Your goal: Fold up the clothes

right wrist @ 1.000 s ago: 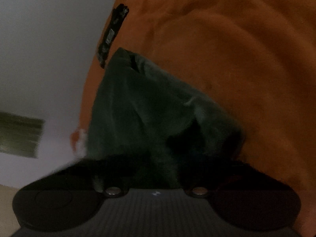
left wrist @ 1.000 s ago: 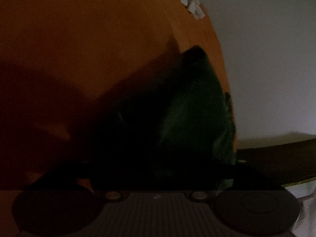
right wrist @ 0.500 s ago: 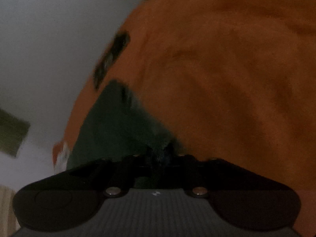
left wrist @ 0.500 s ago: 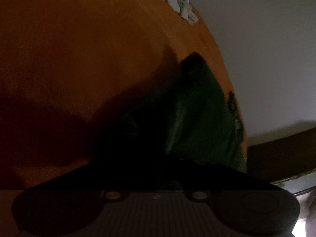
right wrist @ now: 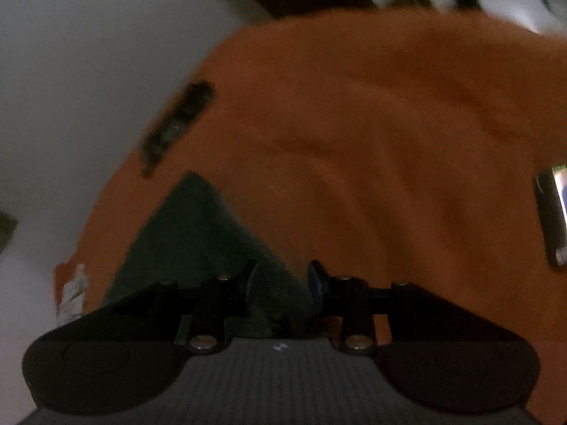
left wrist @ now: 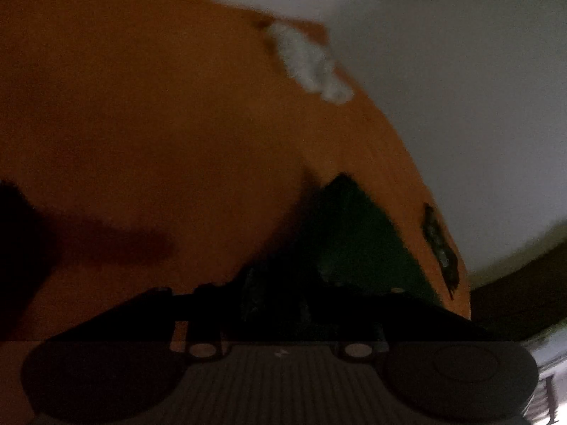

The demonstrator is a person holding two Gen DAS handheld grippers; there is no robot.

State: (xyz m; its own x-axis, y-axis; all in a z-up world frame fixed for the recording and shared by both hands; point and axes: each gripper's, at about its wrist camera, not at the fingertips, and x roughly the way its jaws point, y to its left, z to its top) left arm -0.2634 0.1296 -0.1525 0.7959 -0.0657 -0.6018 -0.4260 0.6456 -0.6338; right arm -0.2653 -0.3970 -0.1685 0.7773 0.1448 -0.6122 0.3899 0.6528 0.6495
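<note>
The dark green garment (right wrist: pixel 198 248) lay bunched near the edge of the orange bedspread (right wrist: pixel 407 148), likely just set down after a fold. The right gripper (right wrist: pixel 283 283) pointed down at it, jaws opening, pads apart and clear of the cloth seen between them. The left gripper (left wrist: pixel 280 304) angled down over the same garment (left wrist: pixel 358 244), jaws opening; too dark to tell whether cloth was pinched. White cloth (left wrist: pixel 308 60) sat farther off.
</note>
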